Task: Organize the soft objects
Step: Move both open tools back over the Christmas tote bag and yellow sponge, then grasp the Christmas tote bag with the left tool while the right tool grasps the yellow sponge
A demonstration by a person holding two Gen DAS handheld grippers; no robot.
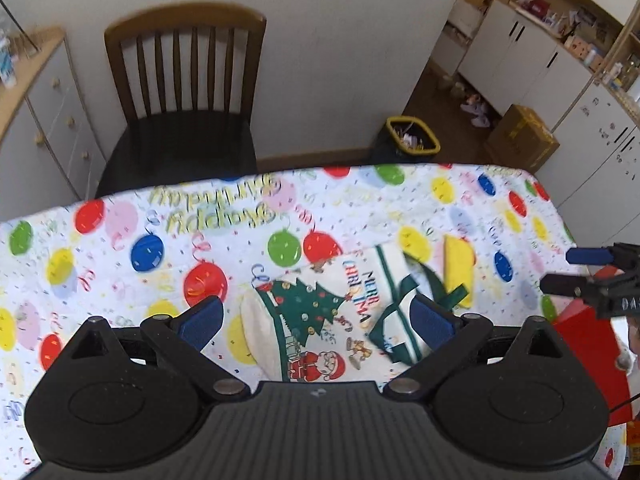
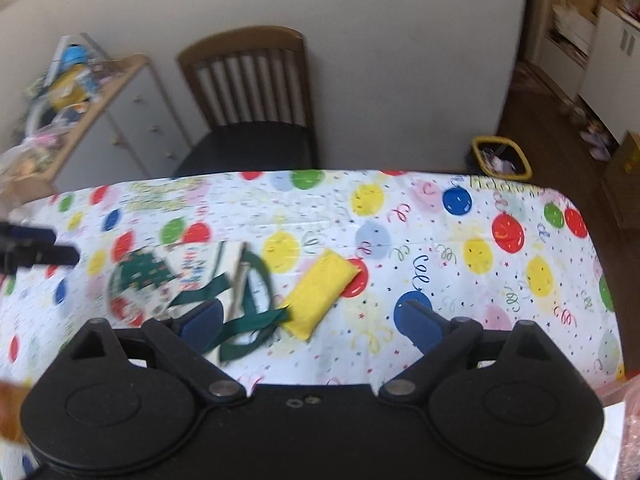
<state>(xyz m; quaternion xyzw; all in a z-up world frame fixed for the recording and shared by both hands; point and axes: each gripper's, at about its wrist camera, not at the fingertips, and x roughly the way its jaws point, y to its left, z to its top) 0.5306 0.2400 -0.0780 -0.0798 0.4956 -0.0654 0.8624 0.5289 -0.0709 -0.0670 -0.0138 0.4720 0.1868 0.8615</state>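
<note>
Blue-padded left tongs (image 1: 316,318) gape wide, holding nothing, above our Christmas cloth bag (image 1: 320,312) lying flat on the table (image 1: 120,240). Right tongs (image 2: 316,316) are just as wide open and empty over the yellow beanbag (image 2: 320,292), which touches the bag's green straps (image 2: 244,312). Wooden chair (image 1: 184,92) stands behind the table.

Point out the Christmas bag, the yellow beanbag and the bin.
Christmas bag (image 1: 320,312): left wrist view, printed front.
Yellow beanbag (image 2: 320,292): right wrist view, middle of its top.
Bin (image 1: 414,136): left wrist view, yellow rim.
</note>
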